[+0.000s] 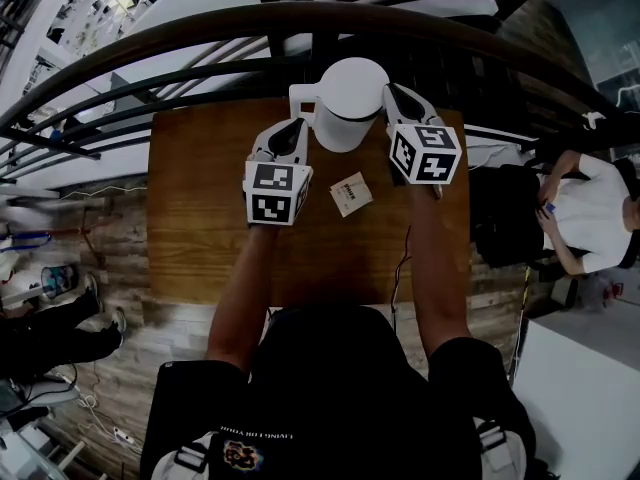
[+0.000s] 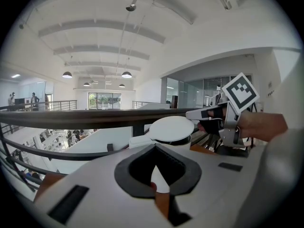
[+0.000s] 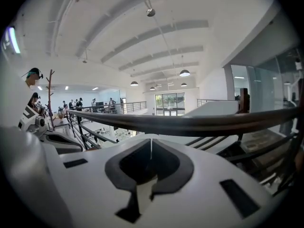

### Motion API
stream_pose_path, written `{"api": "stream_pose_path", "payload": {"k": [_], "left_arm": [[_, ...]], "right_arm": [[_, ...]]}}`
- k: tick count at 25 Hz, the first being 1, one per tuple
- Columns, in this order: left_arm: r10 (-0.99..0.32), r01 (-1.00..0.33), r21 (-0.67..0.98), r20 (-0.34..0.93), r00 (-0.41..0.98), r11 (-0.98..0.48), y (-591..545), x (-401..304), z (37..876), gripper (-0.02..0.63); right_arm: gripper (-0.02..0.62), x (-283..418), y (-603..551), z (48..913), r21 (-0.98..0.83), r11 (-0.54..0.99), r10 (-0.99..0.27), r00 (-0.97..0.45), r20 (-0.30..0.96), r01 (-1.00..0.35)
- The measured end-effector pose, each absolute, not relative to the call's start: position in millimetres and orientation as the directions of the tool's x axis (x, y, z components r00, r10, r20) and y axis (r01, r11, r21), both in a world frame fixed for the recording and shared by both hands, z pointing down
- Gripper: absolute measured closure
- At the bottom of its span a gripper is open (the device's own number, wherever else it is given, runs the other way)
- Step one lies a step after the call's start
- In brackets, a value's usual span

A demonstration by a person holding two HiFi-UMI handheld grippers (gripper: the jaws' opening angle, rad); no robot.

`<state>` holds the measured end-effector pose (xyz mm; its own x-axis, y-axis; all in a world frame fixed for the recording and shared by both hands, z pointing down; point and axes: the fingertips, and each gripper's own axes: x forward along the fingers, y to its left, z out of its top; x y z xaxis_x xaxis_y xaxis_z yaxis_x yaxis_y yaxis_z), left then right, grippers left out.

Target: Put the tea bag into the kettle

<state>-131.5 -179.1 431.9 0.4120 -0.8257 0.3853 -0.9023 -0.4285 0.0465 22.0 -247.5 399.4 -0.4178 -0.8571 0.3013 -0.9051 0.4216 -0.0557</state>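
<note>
Tea bag [image 1: 350, 194] before kettle [image 1: 348, 105] on table [image 1: 200, 228]

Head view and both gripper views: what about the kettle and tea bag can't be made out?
White plastic kettle interior: its round lid covers it, head and left gripper views.
Small paper tea bag print: too small, head view; absent from both gripper views.
Kettle body: mostly behind left hand-held gripper, left gripper view.

The brown wooden tabletop [image 1: 200, 218] is rectangular, with its far edge close under a dark railing [image 1: 200, 30]. A white kettle [image 1: 347, 108] stands upright at the middle of that far edge, its lid on and its handle towards the left. A small, pale tea bag [image 1: 350, 194] lies flat near the tabletop's centre, apart from the kettle on its near side.
</note>
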Motion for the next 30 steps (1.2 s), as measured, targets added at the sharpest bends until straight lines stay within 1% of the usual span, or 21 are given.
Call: {"api": "stream_pose_path", "payload": {"k": [5,9,11,14,20,24,30], "left_arm": [[-0.826,-0.903,0.044,0.385,0.411,-0.428,-180,-128,434,0.603],[-0.823,-0.900,0.046,0.387,0.415,-0.433,-179,-125,435,0.603],[-0.823,-0.901,0.046,0.388,0.415,-0.432,-178,-125,436,0.603],[-0.826,-0.902,0.044,0.385,0.413,-0.430,-177,-126,437,0.603],[-0.827,-0.904,0.041,0.388,0.407,-0.426,-171,-123,437,0.603],[-0.833,-0.907,0.034,0.383,0.400,-0.420,-163,-122,437,0.603],[-0.852,-0.916,0.029,0.356,0.384,-0.401,-132,-110,432,0.601]], "right_arm": [[0.580,26,-249,409,-0.082,0.413,-0.857,-0.418,0.300,-0.907],[0.580,29,-245,433,-0.115,0.409,-0.832,-0.422,0.360,-0.905],[0.580,26,-243,444,-0.145,0.411,-0.822,-0.434,0.369,-0.900],[0.580,26,-243,446,-0.172,0.404,-0.830,-0.439,0.343,-0.898],[0.580,27,-235,446,-0.154,0.403,-0.853,-0.432,0.294,-0.902],[0.580,26,-206,443,-0.133,0.402,-0.868,-0.423,0.261,-0.906],[0.580,18,-143,434,-0.129,0.439,-0.854,-0.458,0.245,-0.889]]}}
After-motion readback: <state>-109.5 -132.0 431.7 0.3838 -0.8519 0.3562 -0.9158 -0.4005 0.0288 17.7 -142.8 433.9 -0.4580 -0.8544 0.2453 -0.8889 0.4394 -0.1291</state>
